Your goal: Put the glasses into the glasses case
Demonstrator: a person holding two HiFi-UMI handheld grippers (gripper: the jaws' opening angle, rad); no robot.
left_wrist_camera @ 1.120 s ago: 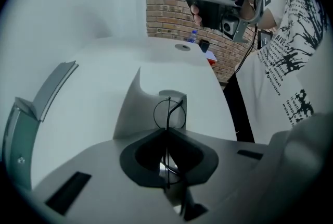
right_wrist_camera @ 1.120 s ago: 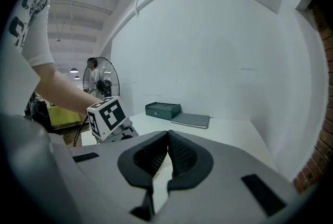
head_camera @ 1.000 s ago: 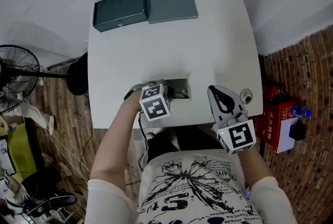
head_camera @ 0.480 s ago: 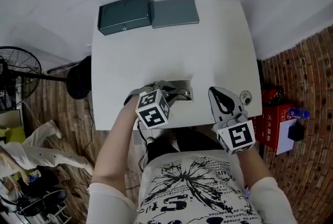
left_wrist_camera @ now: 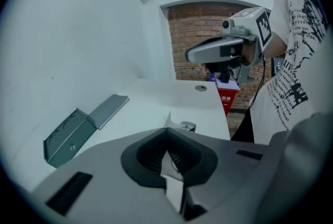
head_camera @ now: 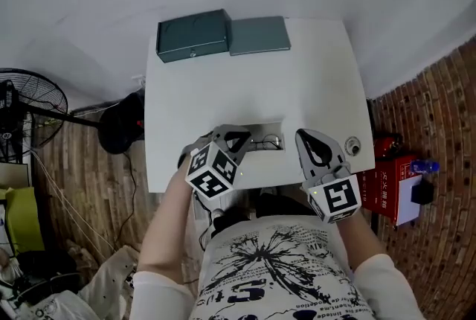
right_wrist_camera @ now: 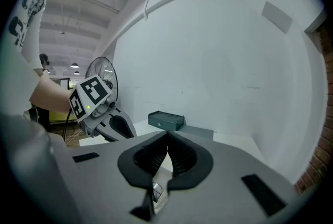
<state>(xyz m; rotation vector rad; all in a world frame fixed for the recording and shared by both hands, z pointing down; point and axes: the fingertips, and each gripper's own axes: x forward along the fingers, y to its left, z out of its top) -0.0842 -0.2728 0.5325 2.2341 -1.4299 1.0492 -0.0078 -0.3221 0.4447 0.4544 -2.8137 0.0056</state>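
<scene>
The thin-framed glasses (head_camera: 265,141) lie near the front edge of the white table (head_camera: 312,80). The dark green glasses case (head_camera: 193,36) stands open at the far edge, its lid (head_camera: 259,35) flat beside it. My left gripper (head_camera: 245,134) is shut, its tip right at the glasses' left end; a thin temple wire shows under its jaws in the left gripper view, with the glasses (left_wrist_camera: 187,126) just past the tip. My right gripper (head_camera: 303,135) is shut and holds nothing, to the right of the glasses. The case (right_wrist_camera: 165,120) and left gripper (right_wrist_camera: 122,126) show in the right gripper view.
A round metal grommet (head_camera: 355,141) sits in the table's front right corner. A floor fan (head_camera: 30,106) stands to the left of the table, a red box (head_camera: 390,177) to its right. A white wall runs behind the table.
The left gripper has shifted slightly toward the glasses along the table's front edge. The right gripper has barely moved. The head camera has shifted, so the table sits lower in view.
</scene>
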